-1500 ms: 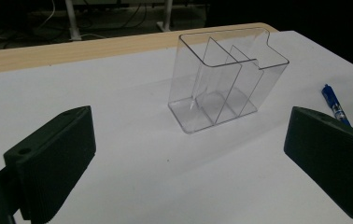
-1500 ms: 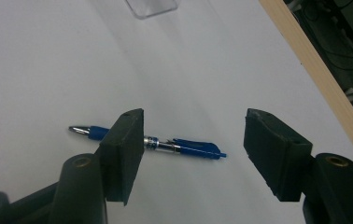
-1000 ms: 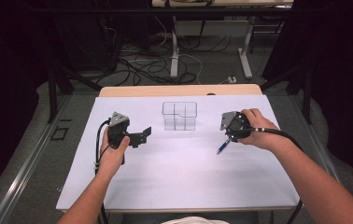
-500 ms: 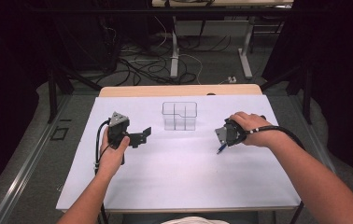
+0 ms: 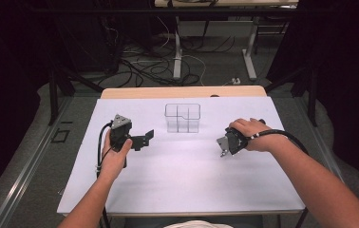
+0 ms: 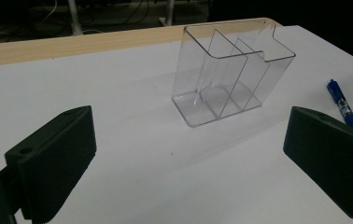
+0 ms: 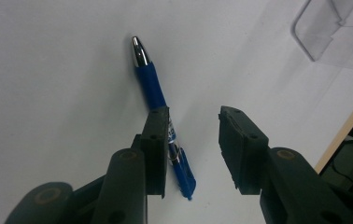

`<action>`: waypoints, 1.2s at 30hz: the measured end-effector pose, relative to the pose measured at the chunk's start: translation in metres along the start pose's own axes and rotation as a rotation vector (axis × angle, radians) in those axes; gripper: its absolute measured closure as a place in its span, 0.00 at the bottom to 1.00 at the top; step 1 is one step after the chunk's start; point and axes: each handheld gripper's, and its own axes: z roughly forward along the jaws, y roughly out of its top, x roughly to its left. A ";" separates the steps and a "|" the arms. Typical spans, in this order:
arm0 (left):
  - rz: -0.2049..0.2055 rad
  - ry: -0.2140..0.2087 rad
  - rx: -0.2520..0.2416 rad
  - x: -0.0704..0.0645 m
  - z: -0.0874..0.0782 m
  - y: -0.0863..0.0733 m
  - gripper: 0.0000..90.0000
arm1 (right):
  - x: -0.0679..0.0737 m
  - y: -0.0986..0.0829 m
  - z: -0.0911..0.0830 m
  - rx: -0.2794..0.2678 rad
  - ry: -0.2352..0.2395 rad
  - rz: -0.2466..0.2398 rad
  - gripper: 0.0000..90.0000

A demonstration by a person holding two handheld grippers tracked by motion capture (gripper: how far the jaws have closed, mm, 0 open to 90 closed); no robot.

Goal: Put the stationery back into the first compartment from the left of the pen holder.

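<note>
A white table [image 5: 177, 190] is seen in the high view, with a strip of pale wood exposed along its far edge. A clear plastic organizer [image 5: 183, 118] is stood upright on the far middle part of the white surface; in the left gripper view [image 6: 230, 74] it is shown to be divided by inner walls into several open compartments, all seen through to the base. The left gripper [image 5: 142, 139] is held over the left part of the table, to the near left of the organizer and apart from it, with its jaws pointed toward the organizer; in the left gripper view the two ribbed black jaws are set wide apart, and nothing is held between them. The right gripper [image 5: 222, 151] is held over the right part of the table, to the near right of the organizer, tipped down toward the surface. In the right gripper view its jaws are spread, and nothing is pinched between them. A blue pen [image 7: 161, 122] is found lying flat on the white surface directly under the right gripper; one jaw is placed across the pen's barrel, while the silver tip and blue grip project beyond that jaw. Whether that jaw is touching the pen cannot be told. The pen [image 6: 343, 105] is also recorded at the right edge of the left gripper view, well apart from the organizer.
</note>
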 end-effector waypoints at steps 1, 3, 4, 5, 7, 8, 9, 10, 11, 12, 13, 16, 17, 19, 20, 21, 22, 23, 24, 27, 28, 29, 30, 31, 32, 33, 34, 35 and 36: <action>-0.001 0.000 -0.001 0.000 0.000 0.000 0.03 | -0.001 0.001 0.000 0.005 0.012 -0.016 0.70; -0.001 0.000 -0.001 0.000 0.000 0.000 0.03 | 0.000 0.002 0.002 0.022 0.044 -0.014 0.71; 0.000 0.000 -0.001 0.000 0.000 0.000 0.03 | 0.000 0.002 0.002 0.028 0.054 -0.018 0.71; -0.001 -0.001 0.000 0.000 0.000 0.000 0.03 | 0.001 0.002 0.004 0.013 0.042 -0.020 0.71; 0.000 -0.003 0.002 0.001 0.000 0.000 0.03 | 0.002 0.002 0.006 0.008 0.029 -0.017 0.71; -0.001 -0.003 0.003 0.001 0.000 0.000 0.03 | 0.002 0.002 0.007 0.011 0.038 -0.015 0.71; -0.006 -0.004 0.003 0.001 0.000 0.000 0.03 | 0.004 0.002 0.008 -0.001 0.024 -0.013 0.72; -0.009 -0.004 0.003 0.001 0.000 0.000 0.03 | 0.004 0.003 0.009 0.010 0.035 -0.016 0.72; -0.008 -0.005 0.003 0.001 0.000 -0.001 0.03 | 0.004 0.003 0.010 0.004 0.035 -0.021 0.72; -0.008 -0.004 0.005 0.001 0.000 -0.001 0.03 | 0.005 0.003 0.012 -0.003 0.014 -0.022 0.72; -0.002 -0.002 0.007 0.002 0.000 0.000 0.03 | 0.005 0.003 0.012 0.011 0.046 -0.019 0.72; -0.003 -0.002 0.005 0.002 0.001 -0.001 0.03 | 0.007 0.004 0.014 0.017 0.068 -0.020 0.74; -0.004 -0.002 0.007 0.002 0.001 -0.001 0.03 | 0.008 0.005 0.014 0.034 0.057 -0.040 0.74; -0.005 -0.001 0.009 0.002 0.001 -0.001 0.03 | 0.010 0.004 0.017 0.025 0.076 -0.040 0.75; -0.001 -0.001 0.007 0.002 0.001 -0.001 0.03 | 0.009 0.004 0.018 0.025 0.083 -0.056 0.75; -0.001 -0.001 0.007 0.002 0.001 -0.001 0.03 | 0.010 0.004 0.019 0.031 0.088 -0.051 0.76; -0.001 0.000 0.007 0.002 0.001 -0.001 0.03 | 0.010 0.005 0.019 0.031 0.089 -0.066 0.76; -0.002 0.004 0.002 0.001 0.001 -0.001 0.03 | 0.011 0.004 0.021 0.019 0.072 -0.072 0.76; -0.003 0.004 0.005 0.001 0.001 -0.001 0.03 | 0.011 0.005 0.022 0.016 0.052 -0.078 0.76; -0.002 0.000 0.013 0.001 0.001 -0.001 0.03 | 0.011 0.007 0.022 0.048 0.109 -0.092 0.77; -0.003 0.000 0.012 0.001 0.001 -0.001 0.03 | 0.011 0.007 0.024 0.044 0.100 -0.104 0.77; -0.008 -0.002 0.013 0.001 0.001 -0.001 0.03 | 0.012 0.008 0.024 0.047 0.097 -0.101 0.77; -0.006 -0.002 0.017 0.001 0.001 -0.001 0.03 | 0.012 0.008 0.025 0.050 0.099 -0.104 0.77; -0.001 0.000 0.020 0.001 0.001 -0.001 0.03 | 0.011 0.009 0.026 0.051 0.098 -0.119 0.77; 0.000 0.000 0.020 0.001 0.001 -0.001 0.03 | 0.012 0.009 0.027 0.053 0.099 -0.113 0.78; 0.002 0.001 0.019 0.001 0.002 -0.001 0.03 | 0.013 0.009 0.028 0.054 0.109 -0.110 0.78; 0.005 0.002 0.018 0.002 0.002 -0.001 0.03 | 0.012 0.010 0.029 0.056 0.108 -0.123 0.78; 0.005 0.002 0.018 0.002 0.002 -0.001 0.03 | 0.012 0.010 0.028 0.066 0.103 -0.128 0.79; 0.005 0.002 0.019 0.002 0.002 -0.001 0.03 | 0.011 0.010 0.029 0.063 0.100 -0.132 0.79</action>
